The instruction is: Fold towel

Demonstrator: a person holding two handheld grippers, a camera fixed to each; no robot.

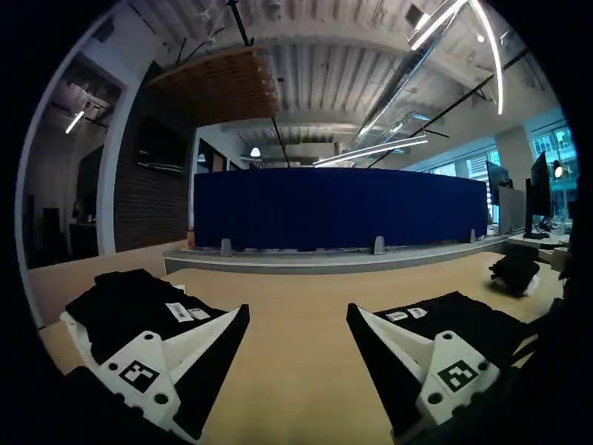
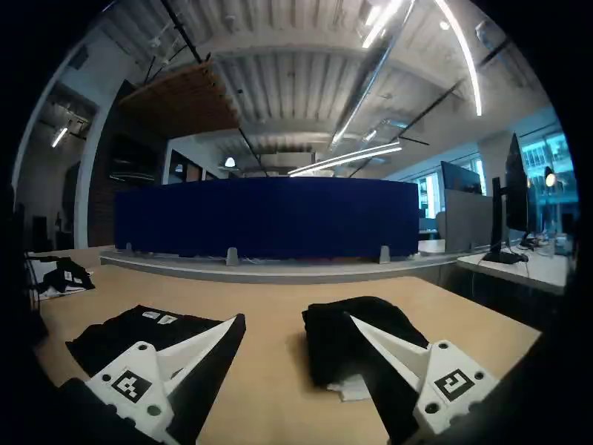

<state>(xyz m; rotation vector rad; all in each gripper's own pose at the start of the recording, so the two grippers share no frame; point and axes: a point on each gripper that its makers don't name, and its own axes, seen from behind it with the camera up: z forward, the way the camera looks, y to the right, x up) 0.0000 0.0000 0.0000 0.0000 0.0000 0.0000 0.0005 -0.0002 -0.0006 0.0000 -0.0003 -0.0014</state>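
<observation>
Black towels lie on a light wood table [image 1: 296, 371]. In the left gripper view, one flat black towel [image 1: 141, 304] with white labels lies behind my left finger, and another [image 1: 452, 311] lies behind the right finger. A bunched black towel [image 1: 515, 274] sits farther right. My left gripper [image 1: 296, 311] is open over bare wood, holding nothing. In the right gripper view, a flat labelled towel [image 2: 148, 326] lies at the left. A folded black towel [image 2: 356, 334] over something white lies just behind the right finger. My right gripper [image 2: 296, 319] is open and holds nothing.
A long blue partition [image 1: 333, 208] on a grey rail [image 1: 296, 261] closes off the far side of the table. Another black towel [image 2: 63, 278] lies far left in the right gripper view. Desks with monitors [image 2: 511, 200] stand to the right, past the table's edge.
</observation>
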